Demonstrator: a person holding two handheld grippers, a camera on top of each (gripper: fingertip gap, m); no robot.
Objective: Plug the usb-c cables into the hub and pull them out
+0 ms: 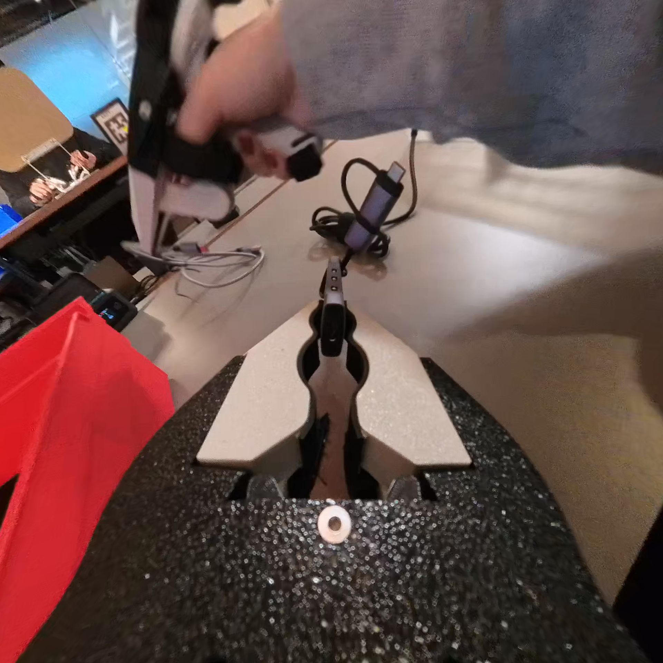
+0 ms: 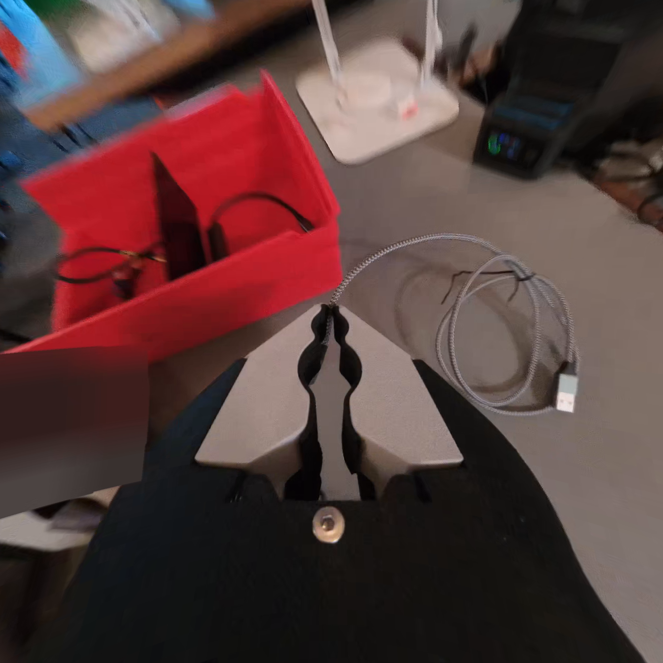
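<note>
In the left wrist view, my left gripper [image 1: 333,317] is shut on a slim grey hub [image 1: 333,283]. The hub stands on edge and sticks out forward past the fingertips. A thin black lead runs from its far end to a black cable bundle [image 1: 344,226] with a grey-purple adapter [image 1: 373,204] on the table. In the right wrist view, my right gripper [image 2: 330,312] is shut on a grey braided cable [image 2: 362,265] close to one end. The rest lies coiled on the table [image 2: 502,323], with a flat USB plug [image 2: 567,394] at its free end. A hand holds the right gripper at the upper left of the left wrist view, above the grey cable [image 1: 222,262].
A red bin [image 2: 215,297] with a black divider and dark cables stands left of the right gripper; it also shows in the left wrist view [image 1: 71,430]. A white lamp base [image 2: 376,107] and a black device with a lit display [image 2: 513,143] stand farther back. A sleeve [image 1: 466,71] hangs above the table. My hands' fingertips stand some 15 centimetres from each other.
</note>
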